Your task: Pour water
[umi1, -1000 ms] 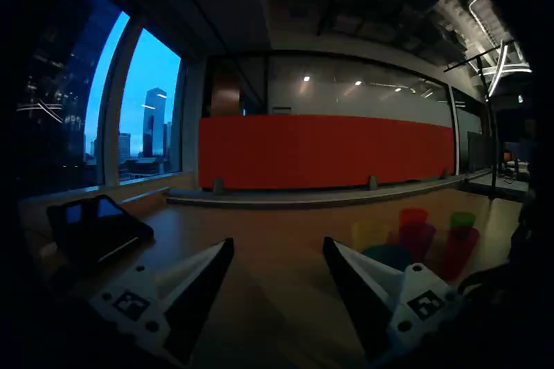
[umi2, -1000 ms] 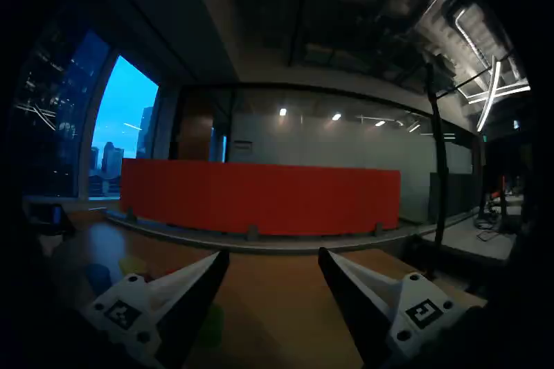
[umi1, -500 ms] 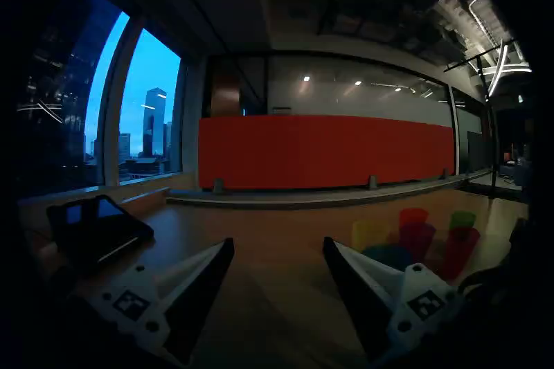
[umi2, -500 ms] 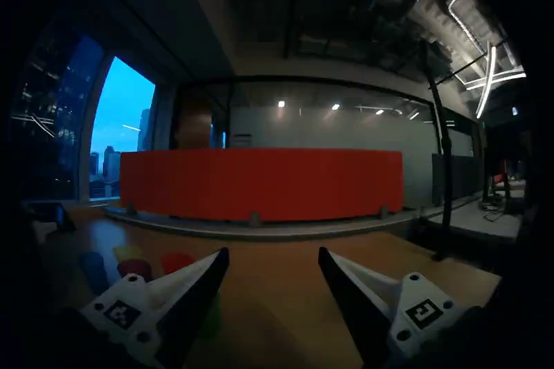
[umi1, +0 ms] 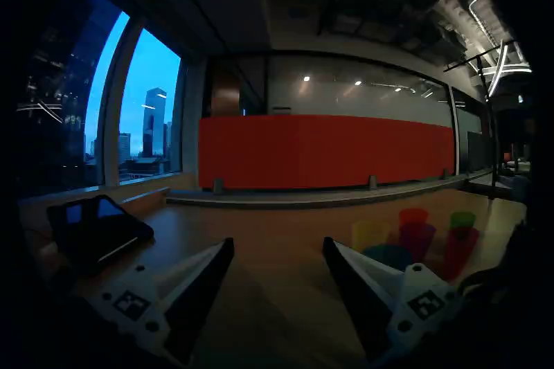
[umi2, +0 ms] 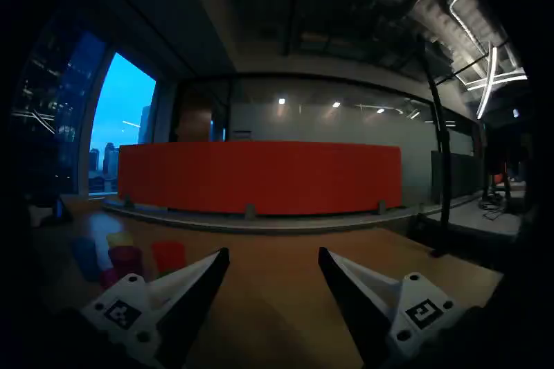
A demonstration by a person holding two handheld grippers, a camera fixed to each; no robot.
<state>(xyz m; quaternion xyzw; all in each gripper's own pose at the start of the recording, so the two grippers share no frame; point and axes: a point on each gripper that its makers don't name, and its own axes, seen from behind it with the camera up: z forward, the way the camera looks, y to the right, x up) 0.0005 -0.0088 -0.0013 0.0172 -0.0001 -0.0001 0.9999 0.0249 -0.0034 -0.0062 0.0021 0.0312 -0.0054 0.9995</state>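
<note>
Several coloured plastic cups stand grouped on the wooden table (umi1: 277, 244): a yellow cup (umi1: 365, 233), a red cup (umi1: 413, 217), a magenta cup (umi1: 417, 239), a green cup (umi1: 462, 219), a blue cup (umi1: 388, 255). My left gripper (umi1: 277, 279) is open and empty, with the cups ahead to its right. In the right gripper view the same cluster sits at the left: yellow cup (umi2: 119, 239), magenta cup (umi2: 125, 258), red cup (umi2: 168, 255), blue cup (umi2: 86, 257). My right gripper (umi2: 271, 282) is open and holds nothing.
A dark tablet (umi1: 97, 225) lies on the table at the left near the window (umi1: 145, 120). A long red partition (umi1: 325, 151) runs along the far edge of the table. The room is dim.
The right gripper has risen or tilted, bringing the cups up and into fuller sight at its left. The left gripper has stayed still.
</note>
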